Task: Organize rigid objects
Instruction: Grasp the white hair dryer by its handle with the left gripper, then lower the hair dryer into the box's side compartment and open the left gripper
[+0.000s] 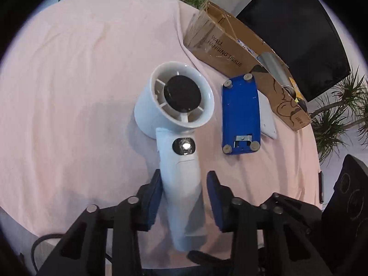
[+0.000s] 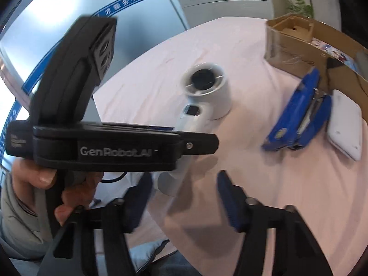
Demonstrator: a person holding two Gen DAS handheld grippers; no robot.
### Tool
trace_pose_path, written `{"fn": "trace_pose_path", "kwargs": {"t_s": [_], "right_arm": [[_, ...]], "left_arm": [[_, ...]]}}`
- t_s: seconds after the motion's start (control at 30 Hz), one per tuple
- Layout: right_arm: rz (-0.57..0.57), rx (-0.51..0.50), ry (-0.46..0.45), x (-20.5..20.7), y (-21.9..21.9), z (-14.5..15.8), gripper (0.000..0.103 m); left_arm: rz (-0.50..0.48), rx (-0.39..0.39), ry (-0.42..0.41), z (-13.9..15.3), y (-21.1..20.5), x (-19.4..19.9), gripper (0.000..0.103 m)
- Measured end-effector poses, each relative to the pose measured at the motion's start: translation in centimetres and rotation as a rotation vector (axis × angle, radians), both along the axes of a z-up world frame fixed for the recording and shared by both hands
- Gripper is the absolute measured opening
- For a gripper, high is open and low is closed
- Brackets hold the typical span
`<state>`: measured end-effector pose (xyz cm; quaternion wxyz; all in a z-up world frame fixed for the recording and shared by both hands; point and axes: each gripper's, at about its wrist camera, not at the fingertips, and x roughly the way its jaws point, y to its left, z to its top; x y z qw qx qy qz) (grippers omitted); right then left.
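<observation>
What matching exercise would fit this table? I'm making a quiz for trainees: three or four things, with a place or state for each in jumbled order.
Things:
1. white hair dryer
2. blue stapler
3. cardboard box
4. left tongs

States:
a. printed WALL HANGING TISSUE
b. open, either side of a handle
c. underside showing, four round feet
d. nozzle end facing up

Pairs: 1-d, 2-c, 3-a, 4-b
</observation>
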<state>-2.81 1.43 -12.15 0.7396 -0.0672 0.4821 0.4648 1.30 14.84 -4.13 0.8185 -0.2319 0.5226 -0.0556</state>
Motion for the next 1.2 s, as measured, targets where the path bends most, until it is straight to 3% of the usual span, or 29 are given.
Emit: {"fn": "trace_pose_path", "kwargs": {"t_s": [0.2,0.37,0.47,0.63,0.8,0.97,1.07,1.2], "right_arm": [[0.003,-0.061,-0.038,-0.8,2.4,-1.8,0.043],[-0.017,-0.053,-0.037,-0.6,1.9,-2.1,0.041],[-0.038,-0.004,-0.003,0.8,1.2,-1.8,0.04],[-0.09,0.086,-0.065,3.2,-0.5,2.2,0.038],[-0.112,0.197,-0.102,9.5,-0.5,6.9,0.038],[-0.156,0.286,-0.073,18.8,0.3,10.5,0.038],[-0.174,0.32,0.015,25.5,0.6,10.4,0.038],[-0.222,0.348,0.202,33.2,0.3,7.2,0.038]], "left_arm": [[-0.004,0.001,0.008,-0.2,-1.5,-0.6,0.031],[0.017,0.006,-0.003,0.0,-2.1,-0.6,0.03],[0.014,0.026,-0.05,1.6,-2.6,-0.7,0.028],[-0.012,0.086,-0.175,6.9,-3.3,1.5,0.028],[-0.051,0.186,-0.279,12.7,-3.3,7.6,0.028],[-0.111,0.316,-0.287,16.1,-4.2,16.6,0.027],[-0.144,0.387,-0.229,15.6,-4.6,22.5,0.027],[-0.16,0.4,-0.097,11.4,-4.9,29.4,0.027]]}}
